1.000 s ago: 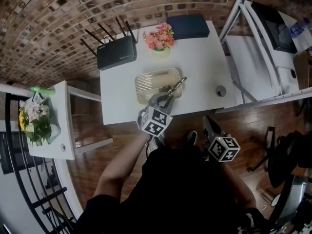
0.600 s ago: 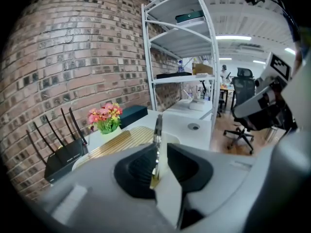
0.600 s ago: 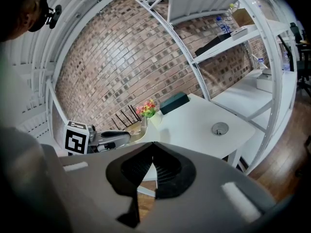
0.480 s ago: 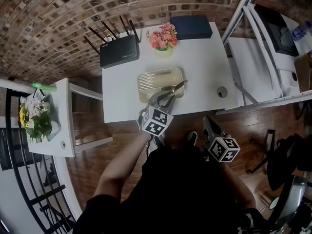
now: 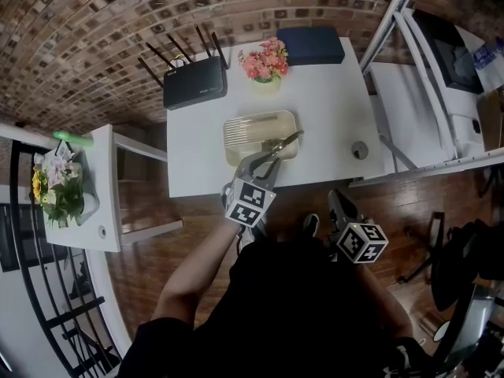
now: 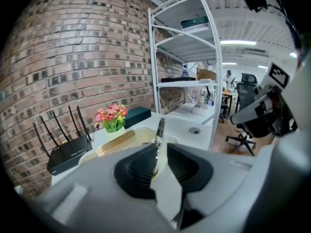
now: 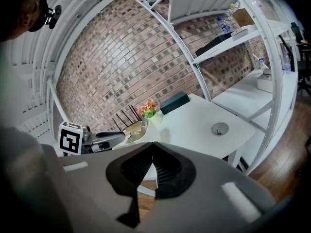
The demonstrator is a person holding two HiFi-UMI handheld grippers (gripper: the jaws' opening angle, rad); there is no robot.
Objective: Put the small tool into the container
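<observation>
The small tool (image 5: 285, 143), a slim metal plier-like piece, slants over the front right corner of the beige ribbed container (image 5: 250, 129) on the white table (image 5: 331, 101). My left gripper (image 5: 266, 164) is at the table's front edge with the tool's handle between its jaws. In the left gripper view the tool (image 6: 159, 132) leans on the left pad (image 6: 141, 166), and a gap shows beside the right pad, so the left gripper (image 6: 161, 155) is open. My right gripper (image 5: 337, 201) hangs shut and empty below the table edge, its tips together (image 7: 153, 147).
A black router (image 5: 194, 83), a pot of pink flowers (image 5: 264, 61) and a dark blue box (image 5: 313, 46) line the table's back. A round grommet (image 5: 359, 150) sits at the right. White shelving (image 5: 425, 77) stands to the right, a side table (image 5: 102, 187) to the left.
My left gripper has drawn back a little toward me and its jaws have parted. The tool's tip has sunk slightly toward the container's corner. The right gripper has stayed put.
</observation>
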